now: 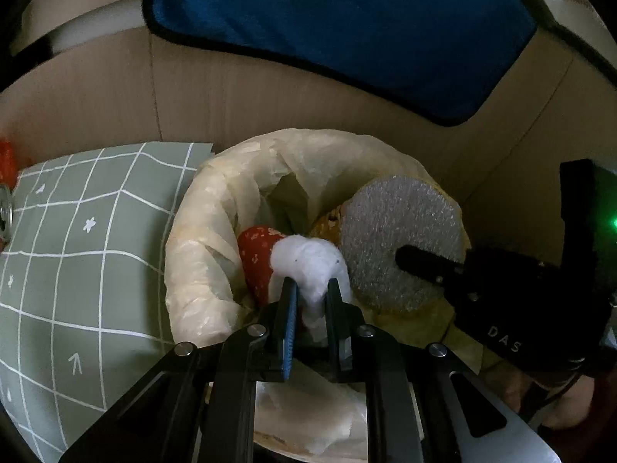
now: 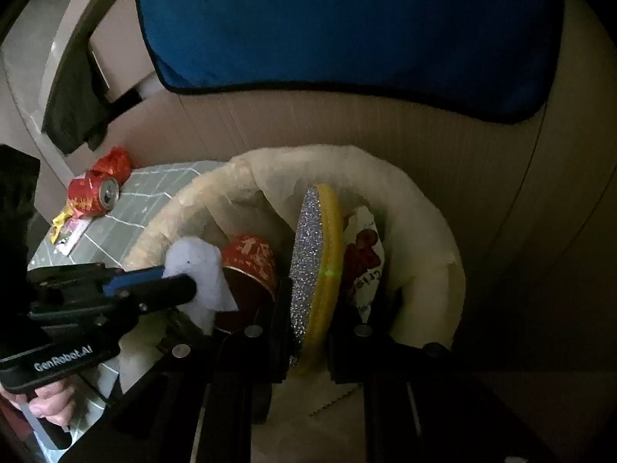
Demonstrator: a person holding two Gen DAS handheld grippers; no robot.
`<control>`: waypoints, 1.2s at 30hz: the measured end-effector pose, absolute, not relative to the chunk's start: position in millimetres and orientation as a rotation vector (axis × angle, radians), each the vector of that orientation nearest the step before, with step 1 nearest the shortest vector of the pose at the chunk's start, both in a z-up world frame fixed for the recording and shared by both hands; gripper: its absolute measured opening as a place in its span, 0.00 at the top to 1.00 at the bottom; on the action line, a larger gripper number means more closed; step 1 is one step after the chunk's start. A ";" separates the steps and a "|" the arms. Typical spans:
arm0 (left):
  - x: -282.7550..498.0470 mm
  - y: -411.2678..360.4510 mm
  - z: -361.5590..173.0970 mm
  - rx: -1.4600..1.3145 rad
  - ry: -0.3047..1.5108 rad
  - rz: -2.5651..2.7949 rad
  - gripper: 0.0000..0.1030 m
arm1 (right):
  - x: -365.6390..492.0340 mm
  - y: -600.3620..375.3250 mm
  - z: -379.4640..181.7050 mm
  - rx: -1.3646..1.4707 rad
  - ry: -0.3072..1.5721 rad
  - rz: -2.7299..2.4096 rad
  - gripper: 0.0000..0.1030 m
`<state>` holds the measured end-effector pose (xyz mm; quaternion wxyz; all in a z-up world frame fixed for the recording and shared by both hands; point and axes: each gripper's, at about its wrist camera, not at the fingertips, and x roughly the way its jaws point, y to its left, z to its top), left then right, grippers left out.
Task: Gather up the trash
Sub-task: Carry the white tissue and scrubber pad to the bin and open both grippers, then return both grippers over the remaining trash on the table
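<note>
Holding both loads over the bin (image 1: 200, 262): my left claw (image 1: 310, 289) pinches tissue (image 1: 308, 258), right claw (image 2: 308, 308) pinches a sponge (image 2: 316, 254). Cans (image 2: 92, 193) and wrappers (image 2: 67, 227) beside it remain.

left gripper (image 1: 311, 289) clamped, right gripper (image 2: 310, 301) clamped, side by side.

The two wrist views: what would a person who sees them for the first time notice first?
Both grippers hang over the lined bin: the left gripper pinches a white wad, and the right gripper clamps a round yellow sponge on edge. A red can lies on the green checked mat to the left.
</note>
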<state>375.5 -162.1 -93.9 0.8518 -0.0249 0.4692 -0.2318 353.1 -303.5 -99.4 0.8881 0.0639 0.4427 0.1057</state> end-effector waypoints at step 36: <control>256.5 76.8 0.1 -0.276 0.618 -0.030 0.57 | 317.5 -137.7 18.7 -0.058 0.675 0.334 0.60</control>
